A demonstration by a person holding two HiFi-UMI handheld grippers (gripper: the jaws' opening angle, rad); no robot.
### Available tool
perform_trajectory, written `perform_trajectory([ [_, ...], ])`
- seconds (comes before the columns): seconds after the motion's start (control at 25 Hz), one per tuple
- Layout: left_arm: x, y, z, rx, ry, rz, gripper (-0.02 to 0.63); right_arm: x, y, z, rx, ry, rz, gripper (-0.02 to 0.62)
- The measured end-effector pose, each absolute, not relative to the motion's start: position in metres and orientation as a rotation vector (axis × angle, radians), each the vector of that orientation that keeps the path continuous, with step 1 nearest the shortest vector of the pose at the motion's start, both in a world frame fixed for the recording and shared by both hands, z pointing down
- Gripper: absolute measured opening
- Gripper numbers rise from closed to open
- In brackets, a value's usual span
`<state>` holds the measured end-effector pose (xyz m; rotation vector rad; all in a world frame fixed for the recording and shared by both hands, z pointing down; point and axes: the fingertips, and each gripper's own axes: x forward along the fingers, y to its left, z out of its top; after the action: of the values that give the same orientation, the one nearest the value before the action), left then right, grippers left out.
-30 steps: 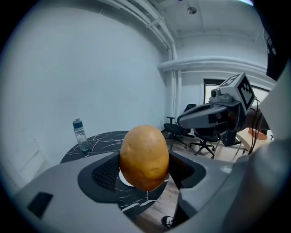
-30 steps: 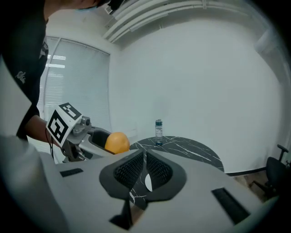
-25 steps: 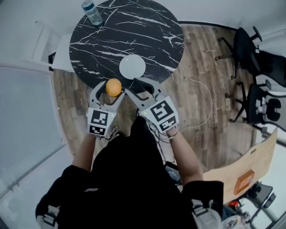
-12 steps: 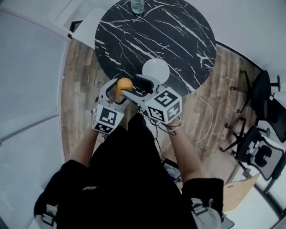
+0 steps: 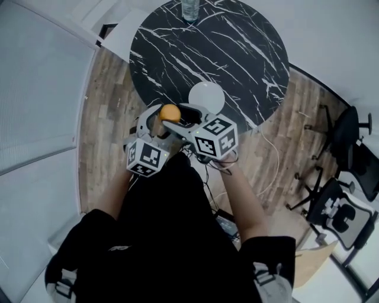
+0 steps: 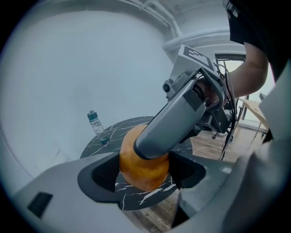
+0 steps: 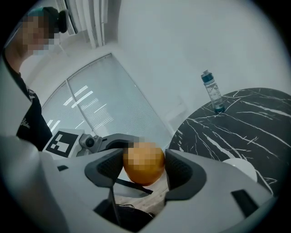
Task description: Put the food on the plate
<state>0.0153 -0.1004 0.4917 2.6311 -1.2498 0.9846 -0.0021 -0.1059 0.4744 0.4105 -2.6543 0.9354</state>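
Observation:
An orange (image 5: pixel 170 112) hangs in the air just off the near edge of the round black marble table (image 5: pixel 237 47). My left gripper (image 5: pixel 160 118) is shut on it, both pads against its sides (image 6: pixel 143 170). My right gripper (image 5: pixel 177 115) reaches in from the right. Its jaws have just been opening, and the orange (image 7: pixel 144 164) sits between them with the pads close on either side, not pressing. One right finger (image 6: pixel 177 123) lies across the top of the orange. The white plate (image 5: pixel 206 96) stands on the table near the edge, just beyond both grippers.
A water bottle (image 5: pixel 190 10) stands at the table's far edge. Wooden floor surrounds the table, with a cable on it at the right. Black office chairs (image 5: pixel 343 130) stand at the right, and a pale wall runs along the left.
The right gripper has swung left and down and now straddles the orange in the left gripper. The left gripper has sunk slightly, and the head view has shifted.

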Motion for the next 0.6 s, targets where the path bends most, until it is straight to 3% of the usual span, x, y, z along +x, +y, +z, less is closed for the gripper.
perform_trajectory([
  [0.6,0.057,-0.101,0.508,2.641,-1.167,0.980,0.319,0.092,-0.121,0.455,0.840,-2.622,0.723,0.276],
])
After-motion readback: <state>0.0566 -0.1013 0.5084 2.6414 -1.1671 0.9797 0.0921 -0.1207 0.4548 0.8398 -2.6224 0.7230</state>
